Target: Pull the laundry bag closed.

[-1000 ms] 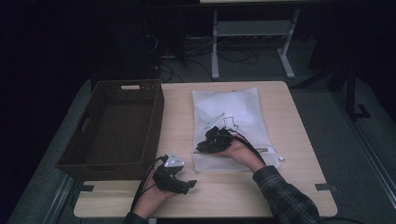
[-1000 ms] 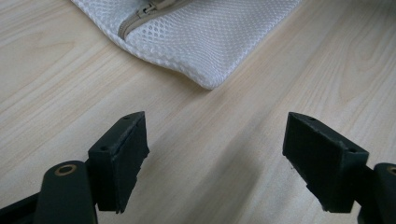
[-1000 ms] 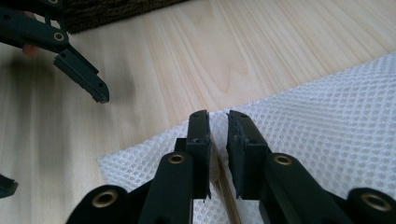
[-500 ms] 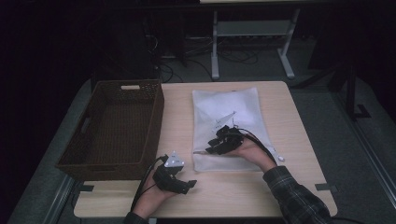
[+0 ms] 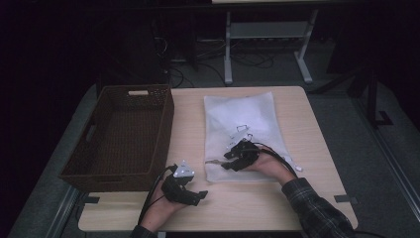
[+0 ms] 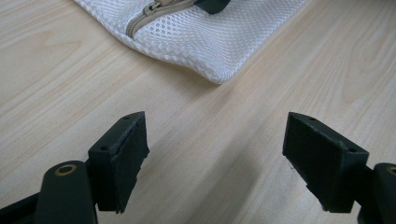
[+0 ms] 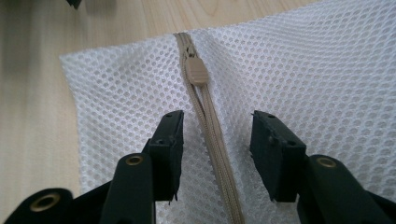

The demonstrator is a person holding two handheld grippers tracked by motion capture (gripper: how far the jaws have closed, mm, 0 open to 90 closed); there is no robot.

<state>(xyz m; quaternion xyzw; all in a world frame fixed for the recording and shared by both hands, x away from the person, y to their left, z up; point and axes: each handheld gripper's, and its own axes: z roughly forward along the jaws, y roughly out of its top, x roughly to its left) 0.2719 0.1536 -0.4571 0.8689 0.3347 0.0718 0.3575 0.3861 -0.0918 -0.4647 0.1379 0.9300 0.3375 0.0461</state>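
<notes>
A white mesh bag [image 5: 247,111] lies flat on the wooden table [image 5: 190,106], its beige zipper [image 7: 211,126] along the near edge. My right gripper [image 5: 226,161] rests on the bag's near left corner. In the right gripper view its jaws [image 7: 217,123] stand either side of the zipper line without pressing it, and the slider [image 7: 197,72] lies just ahead. These jaws have just been opening. My left gripper [image 5: 200,196] sits near the table's front edge, open, with bare wood between its jaws [image 6: 215,140]. The bag's corner [image 6: 210,46] lies ahead of it.
A dark woven basket [image 5: 166,126] stands on the left of the table, close beside the bag. Bare wood runs along the front edge and between basket and bag. Beyond the table are a dark floor, cables and a metal stand [image 5: 267,34].
My right gripper has shifted slightly right and nearer along the bag's near edge. Its jaws stand wider. The left gripper has stayed put.
</notes>
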